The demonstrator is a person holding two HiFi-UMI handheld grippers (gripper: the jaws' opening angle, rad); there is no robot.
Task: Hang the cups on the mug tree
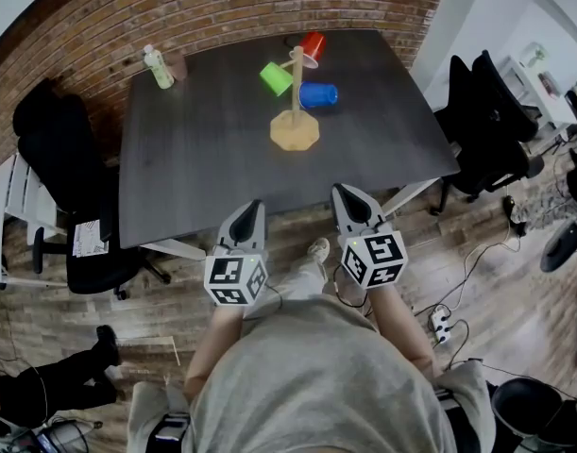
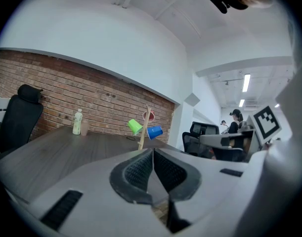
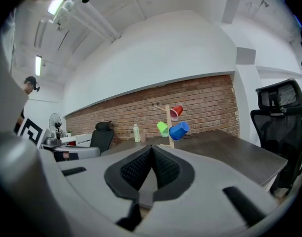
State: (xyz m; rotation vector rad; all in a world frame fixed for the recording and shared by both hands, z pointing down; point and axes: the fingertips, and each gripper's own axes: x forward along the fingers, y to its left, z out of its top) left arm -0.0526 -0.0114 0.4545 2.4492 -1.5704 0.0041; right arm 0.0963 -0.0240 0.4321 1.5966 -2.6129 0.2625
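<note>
Wooden mug tree (image 1: 295,128) holds three cups (image 1: 318,94); left gripper (image 1: 252,211) and right gripper (image 1: 347,196) closed, empty

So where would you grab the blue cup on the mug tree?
Probably round its side wall near the closed outer end, coming from the right in the head view. The blue cup hangs tipped on a peg of the mug tree, mouth toward the trunk, so that end sticks out free.

I see an office: black swivel chairs (image 1: 491,111) beside a dark table (image 1: 194,159), a brick wall (image 1: 175,8), a power strip (image 1: 441,323) on wood floor (image 1: 515,286).
</note>
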